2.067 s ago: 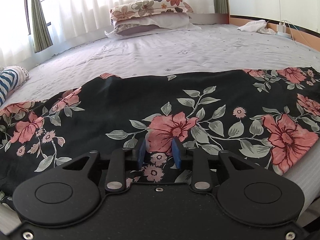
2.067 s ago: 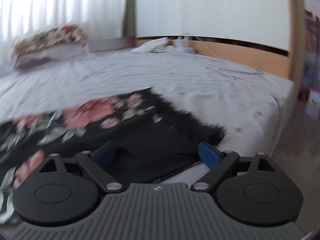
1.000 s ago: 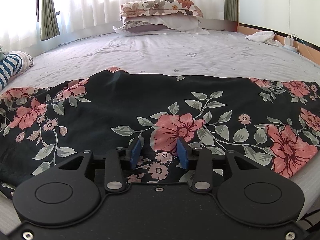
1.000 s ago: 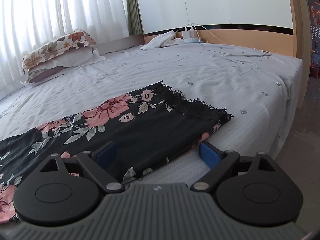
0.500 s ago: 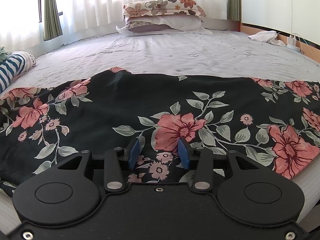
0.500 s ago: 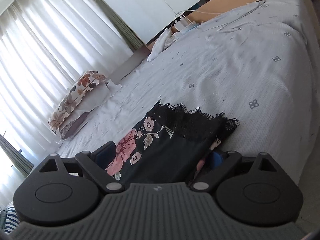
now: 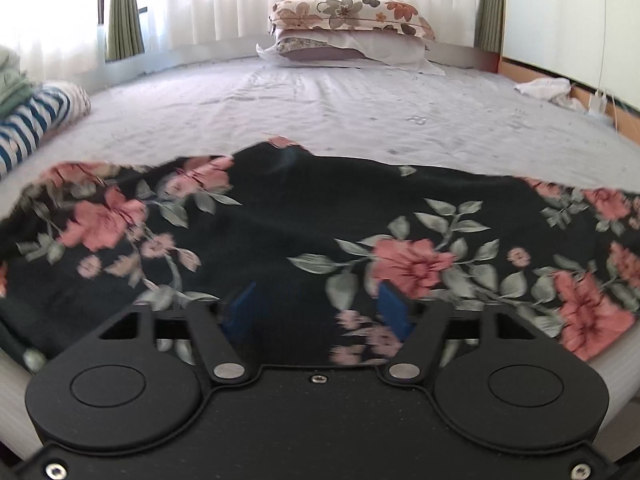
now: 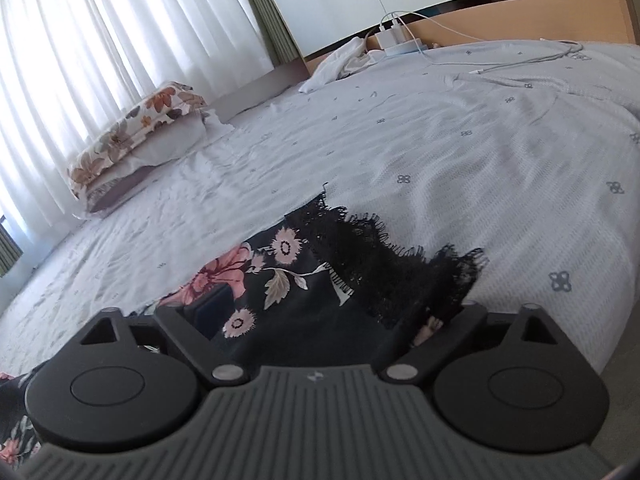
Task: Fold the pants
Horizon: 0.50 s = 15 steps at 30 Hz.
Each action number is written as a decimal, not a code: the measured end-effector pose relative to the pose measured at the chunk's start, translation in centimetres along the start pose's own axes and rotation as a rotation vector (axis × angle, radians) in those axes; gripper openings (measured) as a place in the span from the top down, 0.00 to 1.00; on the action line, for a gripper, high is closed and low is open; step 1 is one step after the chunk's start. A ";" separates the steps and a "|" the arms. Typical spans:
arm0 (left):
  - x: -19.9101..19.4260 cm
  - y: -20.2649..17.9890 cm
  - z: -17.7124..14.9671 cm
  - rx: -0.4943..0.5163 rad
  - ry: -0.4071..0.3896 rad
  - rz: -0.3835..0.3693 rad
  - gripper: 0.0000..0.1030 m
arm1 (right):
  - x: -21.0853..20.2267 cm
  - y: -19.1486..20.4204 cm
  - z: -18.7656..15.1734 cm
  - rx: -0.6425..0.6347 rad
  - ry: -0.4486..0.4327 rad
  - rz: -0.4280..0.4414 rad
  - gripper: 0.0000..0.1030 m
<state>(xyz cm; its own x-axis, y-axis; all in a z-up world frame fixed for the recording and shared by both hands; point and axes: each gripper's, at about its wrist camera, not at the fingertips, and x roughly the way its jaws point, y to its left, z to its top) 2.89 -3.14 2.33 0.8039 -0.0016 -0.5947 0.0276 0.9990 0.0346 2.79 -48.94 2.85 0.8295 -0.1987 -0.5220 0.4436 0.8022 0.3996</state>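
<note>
Black pants with pink flowers and grey leaves (image 7: 304,220) lie spread along the bed's near edge. My left gripper (image 7: 316,310) is open over the fabric's near edge, its blue pads apart. In the right wrist view the pants' leg end with black lace trim (image 8: 380,256) lies between the fingers of my right gripper (image 8: 324,312). That gripper is open and tilted; its left blue pad (image 8: 212,308) shows, the right pad is hidden by cloth.
The grey-white patterned bed sheet (image 7: 360,112) stretches far behind. Stacked floral pillows (image 7: 348,36) lie at the head. Striped folded clothes (image 7: 32,124) sit at far left. White cloth (image 8: 340,64), a charger and cables (image 8: 400,36) lie by the wooden bed frame.
My left gripper has opened wider and shifted left along the pants. My right gripper has moved in so the lace hem lies between its fingers.
</note>
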 end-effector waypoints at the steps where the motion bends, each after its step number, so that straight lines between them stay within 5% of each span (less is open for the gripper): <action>1: 0.1 0.3 0.1 0.003 0.005 0.018 0.29 | -0.1 0.2 0.0 -0.004 0.001 -0.021 0.28; 6: 0.7 2.2 1.1 -0.052 0.070 0.012 0.21 | -0.3 0.3 0.5 0.078 0.059 -0.020 0.85; 15: 1.0 4.4 1.6 -0.086 0.062 -0.001 0.13 | -2.5 7.0 1.8 0.064 0.044 0.006 0.92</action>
<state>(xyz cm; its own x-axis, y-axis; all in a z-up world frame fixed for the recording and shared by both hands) 4.72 1.21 3.17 0.7654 -0.0026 -0.6435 -0.0249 0.9991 -0.0336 4.43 -43.90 8.32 0.8169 -0.1679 -0.5518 0.4609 0.7652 0.4495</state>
